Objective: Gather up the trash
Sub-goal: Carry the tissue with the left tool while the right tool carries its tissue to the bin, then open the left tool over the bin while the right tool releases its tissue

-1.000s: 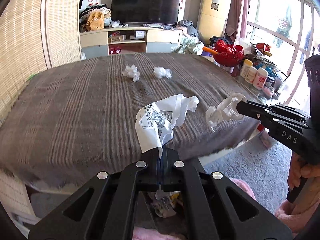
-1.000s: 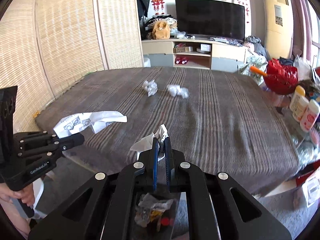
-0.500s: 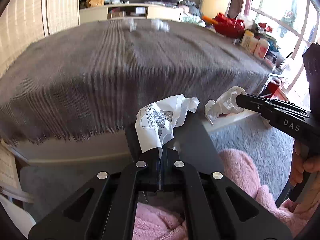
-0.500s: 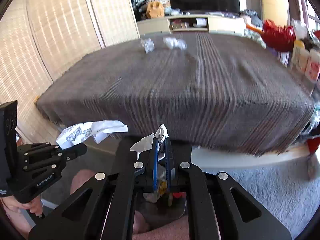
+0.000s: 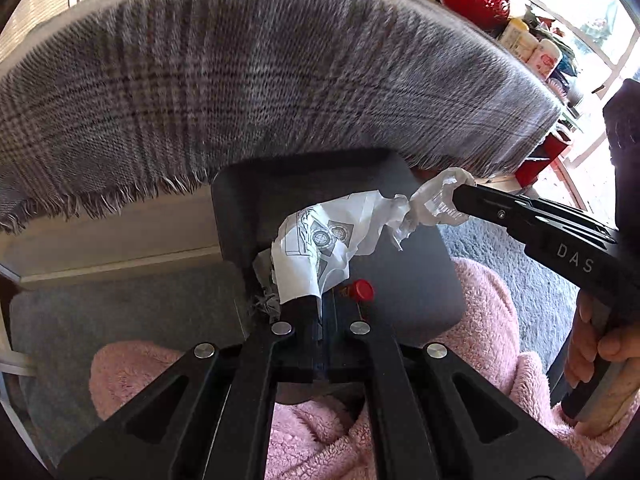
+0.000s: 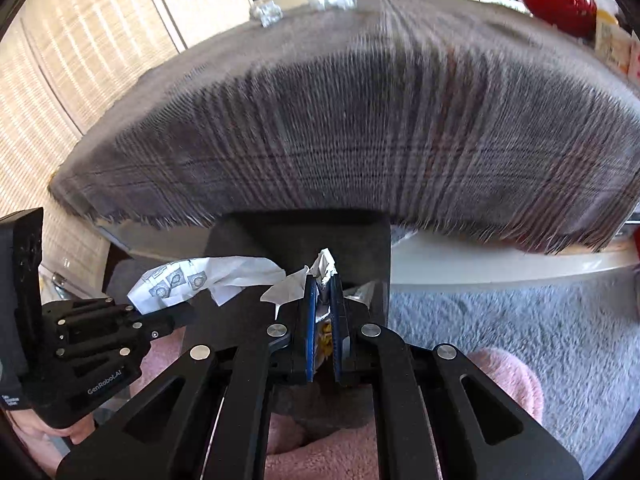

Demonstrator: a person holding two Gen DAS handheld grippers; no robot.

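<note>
The printed paper is crumpled and white with round drawings on it, and the left gripper has its tongs clamped together on the paper's lower edge. The paper hangs above the open dark bin, near its middle. Just to the right of it, almost touching, is a second piece, a clear crumpled wrapper, pinched at the tip of the right gripper, whose blue-edged tongs stand nearly together on it. In the right wrist view this wrapper is also over the bin.

Inside the bin a red cap lies on the bottom, beside some grey rubbish which I cannot identify well.

The bin stands on the floor at the near edge of a bed with a grey plaid blanket. Far on the blanket, two more paper balls lie. Pink fluffy fabric is near the bin, and grey carpet is on the right.
</note>
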